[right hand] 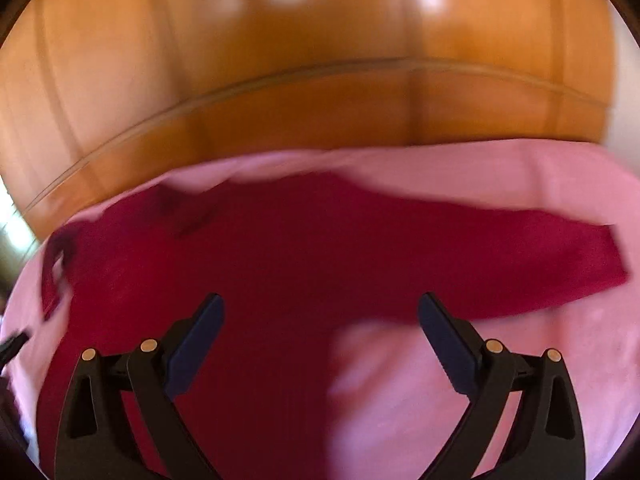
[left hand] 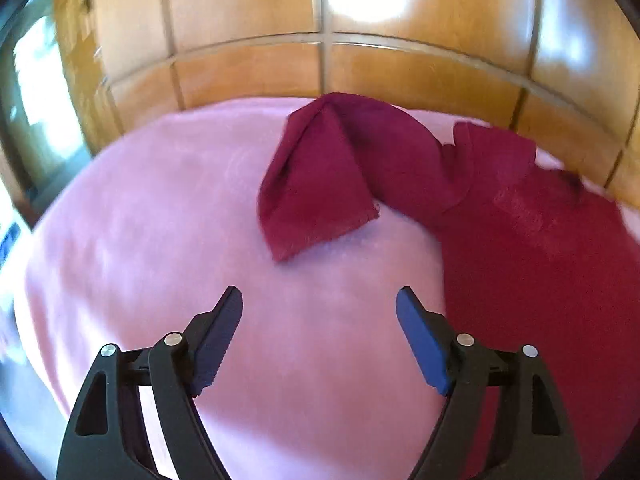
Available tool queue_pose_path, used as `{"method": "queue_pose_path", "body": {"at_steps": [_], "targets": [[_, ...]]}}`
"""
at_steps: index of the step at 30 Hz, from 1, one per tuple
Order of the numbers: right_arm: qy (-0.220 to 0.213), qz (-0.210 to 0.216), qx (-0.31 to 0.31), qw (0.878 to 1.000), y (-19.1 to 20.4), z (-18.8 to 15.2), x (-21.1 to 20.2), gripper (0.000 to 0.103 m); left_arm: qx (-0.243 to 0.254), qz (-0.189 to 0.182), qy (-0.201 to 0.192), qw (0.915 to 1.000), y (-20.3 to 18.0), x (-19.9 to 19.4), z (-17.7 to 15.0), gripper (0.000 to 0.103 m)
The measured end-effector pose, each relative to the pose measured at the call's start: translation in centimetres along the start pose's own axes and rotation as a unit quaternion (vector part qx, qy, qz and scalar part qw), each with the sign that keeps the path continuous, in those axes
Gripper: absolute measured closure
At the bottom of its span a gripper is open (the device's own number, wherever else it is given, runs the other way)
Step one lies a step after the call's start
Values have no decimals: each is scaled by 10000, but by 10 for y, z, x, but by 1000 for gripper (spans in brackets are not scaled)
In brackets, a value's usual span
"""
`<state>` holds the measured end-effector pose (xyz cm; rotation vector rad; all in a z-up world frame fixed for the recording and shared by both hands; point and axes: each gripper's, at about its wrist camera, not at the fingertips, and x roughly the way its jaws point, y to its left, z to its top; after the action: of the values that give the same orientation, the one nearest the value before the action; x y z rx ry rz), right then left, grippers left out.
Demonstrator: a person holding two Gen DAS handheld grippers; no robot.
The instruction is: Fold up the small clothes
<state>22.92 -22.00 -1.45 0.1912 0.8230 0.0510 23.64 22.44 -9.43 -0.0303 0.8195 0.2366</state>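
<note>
Right wrist view blurs the red garment (right hand: pixel 304 248), cropped below.

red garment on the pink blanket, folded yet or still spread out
Mostly spread. The red garment lies flat on the pink blanket; only one sleeve is doubled back. No neat fold shows.

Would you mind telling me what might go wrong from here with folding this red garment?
1. The red garment's sleeve lies doubled over and bunched; folding now could trap that crease.
2. Both the left gripper and right gripper have open, empty jaws, so nothing holds the cloth flat.
3. A low grab might pinch the pink blanket too.
</note>
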Motion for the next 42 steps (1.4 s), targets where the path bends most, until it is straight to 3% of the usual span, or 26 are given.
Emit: {"method": "queue_pose_path", "body": {"at_steps": [4, 6, 8, 9, 11, 12, 13, 17, 21, 23, 26, 29, 30, 33, 35, 37, 38, 39, 42], "targets": [[190, 112, -110, 9997, 31, -13, 34, 6, 818, 227, -60, 9964, -25, 32, 25, 24], [260, 88, -128, 9995, 34, -20, 52, 6, 949, 374, -115, 9947, -27, 46, 33, 24], [405, 19, -100, 9991, 32, -22, 71, 6, 887, 503, 70, 9948, -20, 69, 38, 25], [453, 0, -70, 9990, 29, -24, 75, 6, 797, 424, 295, 9955, -15, 85, 38, 42], [462, 48, -7, 9989, 23, -22, 74, 6, 609, 91, 500, 9969, -7, 98, 39, 65], [473, 60, -6, 9989, 21, -23, 74, 5, 527, 87, 424, 9977, -1, 96, 43, 92], [472, 63, -11, 9989, 22, -23, 76, 5, 507, 108, 391, 9979, 5, 92, 44, 94], [470, 8, -54, 9989, 28, -26, 77, 4, -89, -265, 19, 9996, 56, 51, 66, 94], [477, -23, -77, 9988, 29, -27, 78, 4, -172, -149, -490, 9985, 111, -3, 94, 95], [485, -51, -98, 9988, 30, -27, 79, 4, -119, 130, -650, 9977, 133, -21, 107, 95], [501, -108, -145, 9986, 31, -27, 79, 4, 27, 992, -759, 9922, 162, -30, 127, 93], [507, -125, -156, 9985, 32, -27, 79, 4, -6, 1819, -440, 9823, 191, -2, 145, 78], [505, -126, -153, 9985, 32, -27, 79, 4, -192, 2055, -245, 9782, 207, 6, 145, 76], [516, -165, -186, 9984, 33, -27, 80, 4, -1182, 2105, 97, 9704, 251, 9, 131, 74], [528, -193, -213, 9982, 34, -27, 81, 3, -1923, 1875, 247, 9630, 272, 9, 112, 74], [538, -233, -248, 9980, 35, -27, 81, 3, -2715, 1135, 363, 9550, 288, 13, 83, 54], [540, -253, -255, 9979, 36, -27, 81, 3, -3095, 803, 337, 9469, 292, 15, 68, 40], [548, -280, -276, 9977, 37, -27, 82, 3, -3295, 567, 307, 9420, 293, 16, 60, 35], [558, -327, -314, 9974, 38, -27, 83, 2, -3751, -161, 376, 9261, 286, 26, 37, 35]]}}
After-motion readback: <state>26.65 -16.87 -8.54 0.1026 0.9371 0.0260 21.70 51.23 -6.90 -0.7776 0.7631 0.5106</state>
